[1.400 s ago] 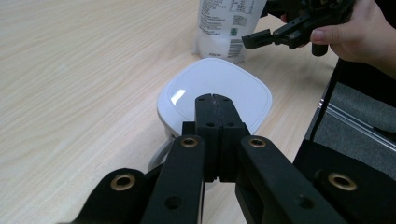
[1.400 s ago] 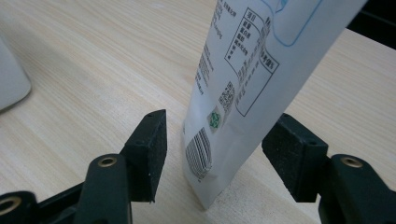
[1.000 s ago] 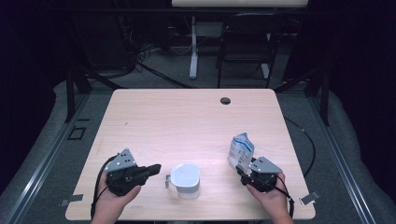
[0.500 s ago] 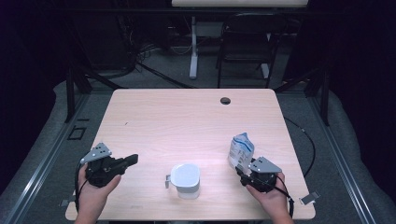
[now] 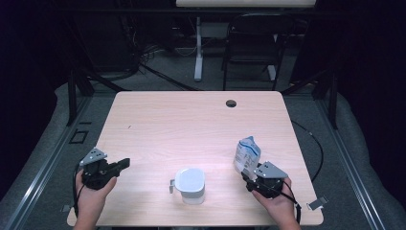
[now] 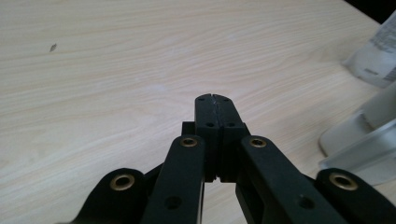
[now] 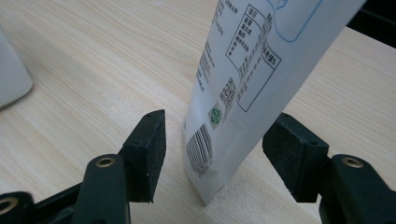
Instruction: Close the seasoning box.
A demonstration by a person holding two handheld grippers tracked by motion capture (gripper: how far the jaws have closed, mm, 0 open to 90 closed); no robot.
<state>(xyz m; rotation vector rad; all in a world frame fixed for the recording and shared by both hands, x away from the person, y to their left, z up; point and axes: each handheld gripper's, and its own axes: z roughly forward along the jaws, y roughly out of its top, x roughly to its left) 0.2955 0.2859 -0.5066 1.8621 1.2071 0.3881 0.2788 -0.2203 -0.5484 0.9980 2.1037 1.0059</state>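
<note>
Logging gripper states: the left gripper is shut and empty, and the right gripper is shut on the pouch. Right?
Not quite. The right gripper is open, its fingers either side of the pouch, as the right gripper view shows. The left gripper is shut and empty.

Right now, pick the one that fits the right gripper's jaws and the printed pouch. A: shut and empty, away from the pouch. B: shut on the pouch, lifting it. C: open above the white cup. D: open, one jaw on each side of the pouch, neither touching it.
D: in the right gripper view the right gripper has its jaws spread, with the pouch standing on the table between them, gaps on both sides.
</note>
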